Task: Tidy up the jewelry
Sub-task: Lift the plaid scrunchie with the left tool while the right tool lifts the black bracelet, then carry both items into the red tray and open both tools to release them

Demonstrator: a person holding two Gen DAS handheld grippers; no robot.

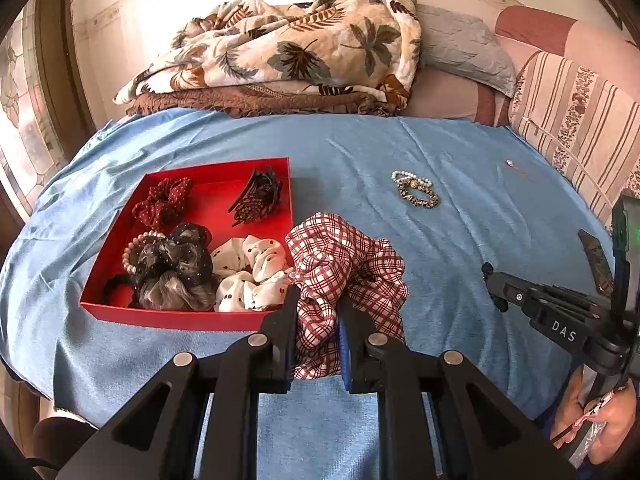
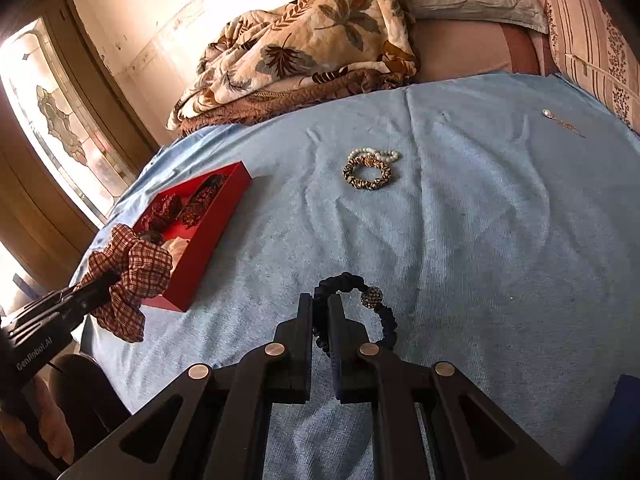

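Note:
My left gripper [image 1: 318, 300] is shut on a red-and-white plaid scrunchie [image 1: 344, 264] and holds it just right of the red tray [image 1: 176, 318]; it also shows in the right wrist view [image 2: 132, 268]. The tray holds several scrunchies, a pearl bracelet [image 1: 134, 248] and a dark hair clip [image 1: 256, 196]. My right gripper [image 2: 320, 300] is shut on a dark blue bracelet [image 2: 384, 320] with a sparkly bead, on the blue cloth. A pearl bracelet and a leopard-print band [image 1: 416, 190] lie together mid-bed, also in the right wrist view [image 2: 368, 172].
A small pendant [image 2: 554, 118] lies at the far right of the blue cloth [image 1: 460, 240]. A leaf-print blanket [image 1: 300, 44] and pillows [image 1: 576, 120] are piled at the back. A window is at the left.

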